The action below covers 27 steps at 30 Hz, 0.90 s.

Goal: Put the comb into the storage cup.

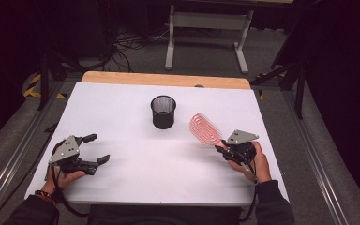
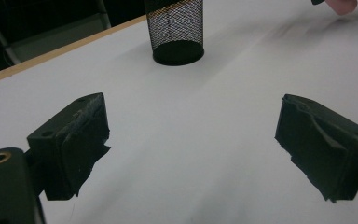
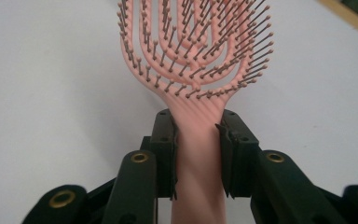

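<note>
I see the white table [image 1: 136, 154] spread across most of the high view, with a strip of bare wood [image 1: 166, 79] along its far edge and grey floor beyond.

Near the middle of the table, toward the far side, stands a black mesh cup [image 1: 163, 112], upright and open at the top; from the left gripper view it sits well ahead of my jaws, on the white surface.

My right gripper [image 1: 221, 148] is at the right side of the table, near the front edge, held in the person's hand [image 1: 258, 164]. Its jaws are pinching the handle of a pink hairbrush [image 3: 197, 88]: in the right gripper view both pads press against the handle just below the head, one on each side. The brush head [image 1: 205, 129] points up and away from the gripper, lifted off the table, angled toward the cup but apart from it, its bristles facing the camera.

My left gripper [image 1: 98, 148] rests at the left side, near the front edge. Its jaws are spread wide, with nothing between them but bare table.
</note>
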{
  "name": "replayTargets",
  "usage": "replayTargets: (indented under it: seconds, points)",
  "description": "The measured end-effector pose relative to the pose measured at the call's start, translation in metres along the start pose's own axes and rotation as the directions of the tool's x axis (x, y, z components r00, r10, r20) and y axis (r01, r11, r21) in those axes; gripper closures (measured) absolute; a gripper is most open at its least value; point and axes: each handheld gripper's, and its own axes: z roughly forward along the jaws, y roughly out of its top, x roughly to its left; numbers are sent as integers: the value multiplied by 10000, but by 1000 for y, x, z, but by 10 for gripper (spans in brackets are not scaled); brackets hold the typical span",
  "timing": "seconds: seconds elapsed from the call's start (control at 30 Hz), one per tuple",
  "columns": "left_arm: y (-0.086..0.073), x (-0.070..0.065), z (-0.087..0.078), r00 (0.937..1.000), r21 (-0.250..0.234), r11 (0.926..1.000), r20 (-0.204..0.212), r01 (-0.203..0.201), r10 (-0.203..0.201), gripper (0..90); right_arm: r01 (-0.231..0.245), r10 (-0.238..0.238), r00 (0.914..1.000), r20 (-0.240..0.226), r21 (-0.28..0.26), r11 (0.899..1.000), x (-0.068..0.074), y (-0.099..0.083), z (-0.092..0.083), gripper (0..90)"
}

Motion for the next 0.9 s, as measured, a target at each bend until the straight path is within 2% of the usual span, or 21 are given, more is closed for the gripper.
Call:
replayTargets:
  seconds: [0.07, 0.1, 0.3, 0.37, 0.4, 0.47, 0.7, 0.73, 0.83, 0.9]
  points:
    - [0, 0, 0, 10000, 21, 10000, 2, -15, 15, 105, -91, 92, 9999, 47, -126, 9999, -1, 0, -1, 697]
    - [0, 0, 1, 10000, 38, 10000, 27, -15, 14, 105, -305, 312, 9993, 185, -377, 9988, -2, 0, -3, 698]
    - [0, -1, 1, 10000, 68, 10000, -8, -52, 52, 104, -726, 802, 9949, 618, -1170, 9905, -4, 1, -9, 697]
    - [0, -1, 1, 10000, 64, 10000, -12, -36, 36, 105, -850, 929, 9942, 537, -1342, 9873, -4, 1, -10, 697]
    - [0, -1, 1, 10000, 69, 10000, -24, -34, 34, 105, -850, 929, 9942, 537, -1342, 9873, -4, 1, -10, 697]
    - [0, -1, 1, 10000, 64, 10000, -21, -40, 41, 104, -841, 976, 9919, 816, -1554, 9843, -2, 4, -12, 697]
    - [0, -1, 1, 9999, 124, 9999, -69, -92, 93, 105, -832, 1043, 9892, 1026, -1917, 9779, -1, 8, -16, 697]
    - [0, -1, 1, 9999, 158, 9998, -71, -111, 112, 104, -808, 1076, 9869, 1204, -2087, 9746, -1, 10, -17, 698]
    - [0, -2, 2, 9999, 159, 9998, -76, -134, 136, 102, -910, 1215, 9852, 1207, -2321, 9684, -2, 12, -18, 697]
    - [0, -2, 2, 9999, 172, 9998, -71, -124, 125, 100, -887, 1267, 9822, 1388, -2515, 9638, -2, 15, -18, 698]
